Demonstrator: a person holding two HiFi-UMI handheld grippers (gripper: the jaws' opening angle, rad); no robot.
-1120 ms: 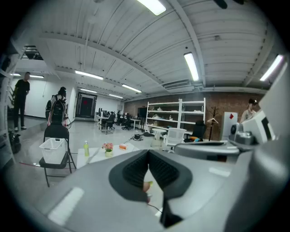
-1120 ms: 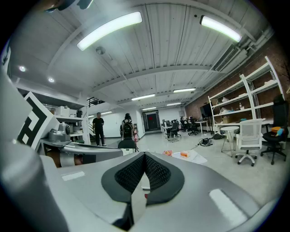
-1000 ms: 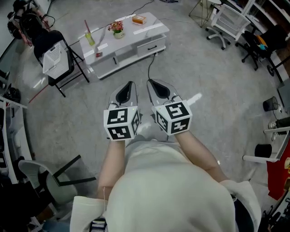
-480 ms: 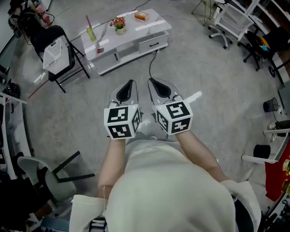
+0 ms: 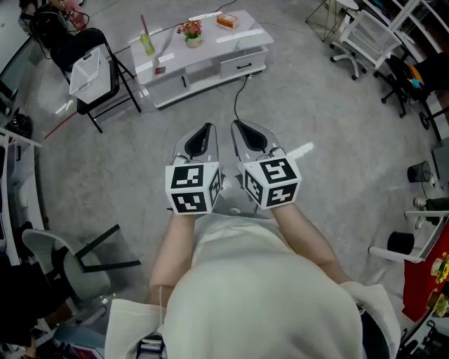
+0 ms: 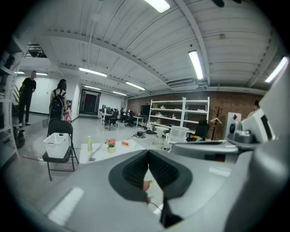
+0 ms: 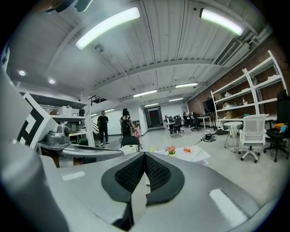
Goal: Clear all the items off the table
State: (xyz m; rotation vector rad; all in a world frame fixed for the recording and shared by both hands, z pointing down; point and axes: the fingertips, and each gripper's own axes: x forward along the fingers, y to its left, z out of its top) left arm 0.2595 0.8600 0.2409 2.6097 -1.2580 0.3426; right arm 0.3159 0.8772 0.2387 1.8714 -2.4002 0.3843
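A low white table (image 5: 203, 52) stands on the grey floor well ahead of me. On it are a green bottle (image 5: 147, 45), a small flower pot (image 5: 190, 33), an orange box (image 5: 227, 21), a small red item (image 5: 160, 69) and flat white sheets. My left gripper (image 5: 205, 130) and right gripper (image 5: 237, 127) are side by side in front of my body, pointing at the table and far from it. Both are shut with nothing between the pads. The left gripper view shows the bottle (image 6: 89, 143) and flower pot (image 6: 110, 144) past the left gripper (image 6: 147, 152). The right gripper (image 7: 144, 155) points toward the flower pot (image 7: 171, 149).
A black folding chair holding a white basket (image 5: 88, 70) stands left of the table. A black cable (image 5: 237, 98) runs across the floor from the table toward me. Office chairs (image 5: 358, 31) stand at the right, a grey chair (image 5: 63, 266) at the lower left. Two people (image 7: 103, 127) stand far off.
The table and the folding chair sit slightly higher and further right in the head view. Both grippers hold the same place, still shut.
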